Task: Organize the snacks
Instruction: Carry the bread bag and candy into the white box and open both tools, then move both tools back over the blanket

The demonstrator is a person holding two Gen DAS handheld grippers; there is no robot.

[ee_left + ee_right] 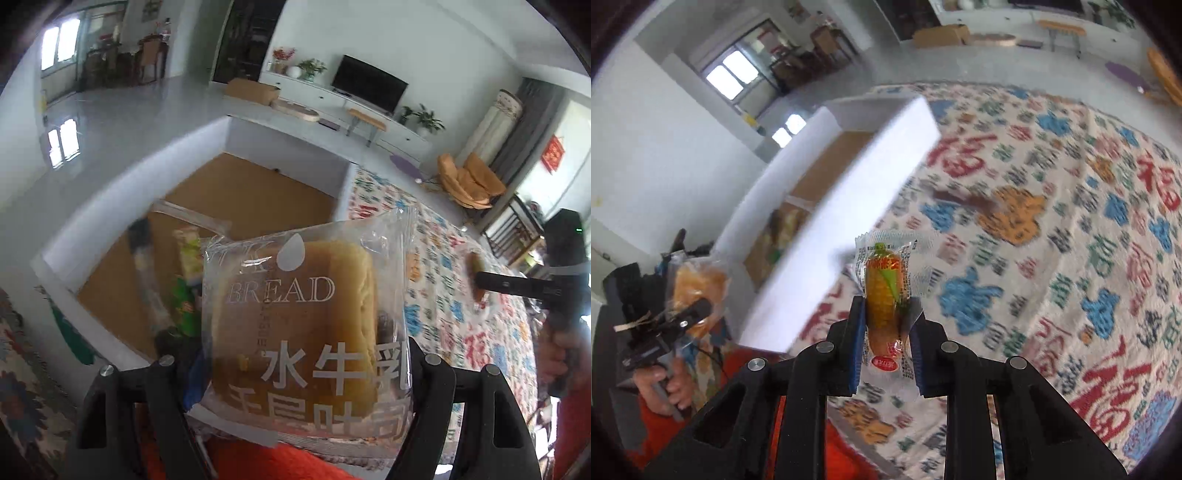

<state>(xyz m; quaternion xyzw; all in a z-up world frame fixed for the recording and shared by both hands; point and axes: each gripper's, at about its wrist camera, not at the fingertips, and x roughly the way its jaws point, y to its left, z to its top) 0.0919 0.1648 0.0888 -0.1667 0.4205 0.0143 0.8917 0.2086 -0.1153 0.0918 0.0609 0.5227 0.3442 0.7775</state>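
Observation:
My left gripper (295, 369) is shut on a bread loaf in a clear wrapper (295, 317) printed "BREAD", held up over the near edge of a white box (288, 144) with a brown cardboard floor. In the right wrist view the same bread (698, 291) shows at the far left in the left gripper (690, 314). My right gripper (886, 306) is shut on a small corn-shaped snack in a clear wrapper (884, 295), above the tablecloth and just right of the white box (849, 206). In the left wrist view the right gripper (480, 280) is at the far right.
A green and yellow packet (188, 280) and a long clear-wrapped packet (144, 266) lie inside the box at its left. A colourful patterned tablecloth (1071, 221) covers the table, with a blurred brown item (964, 199) on it. A person's hand (661, 387) holds the left gripper's handle.

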